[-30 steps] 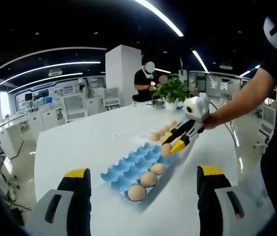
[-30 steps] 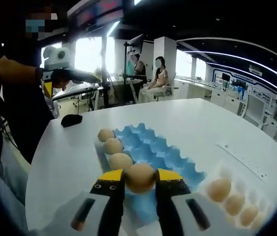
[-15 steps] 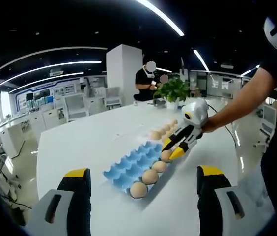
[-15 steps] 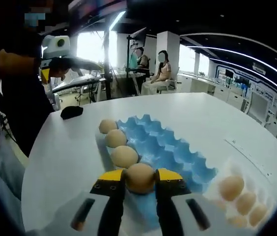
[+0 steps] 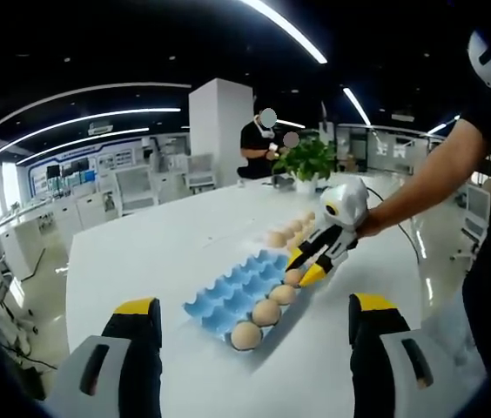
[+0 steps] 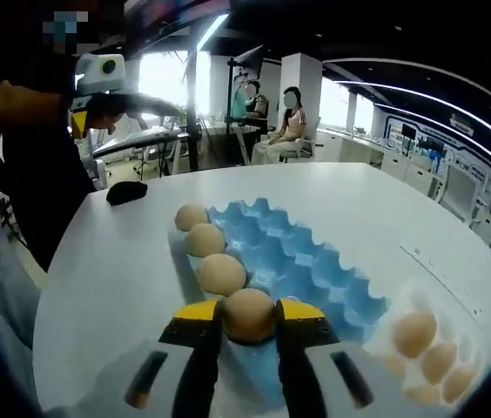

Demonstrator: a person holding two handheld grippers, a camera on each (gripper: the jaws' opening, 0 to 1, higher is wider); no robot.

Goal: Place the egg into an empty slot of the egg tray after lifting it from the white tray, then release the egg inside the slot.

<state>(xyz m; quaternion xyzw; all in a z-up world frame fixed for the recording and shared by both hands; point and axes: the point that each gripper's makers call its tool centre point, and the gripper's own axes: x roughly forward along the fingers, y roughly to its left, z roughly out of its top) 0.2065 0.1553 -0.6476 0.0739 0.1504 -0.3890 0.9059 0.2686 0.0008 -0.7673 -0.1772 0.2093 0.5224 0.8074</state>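
Jaws of the right gripper (image 6: 248, 324) pinch the egg (image 6: 249, 313) at its sides over the blue tray's (image 6: 315, 279) near edge; light, brittle, smooth, so grip gently; left gripper (image 5: 256, 324) gapes idle.

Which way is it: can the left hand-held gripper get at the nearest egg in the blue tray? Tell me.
Probably yes. The left hand-held gripper is open, and the egg sits at the blue tray's near end with nothing between.

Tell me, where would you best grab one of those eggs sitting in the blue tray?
Grip an egg across its widest middle, coming from above, since its lower half sits sunk in the blue tray. The right gripper holds its egg that way, side to side.
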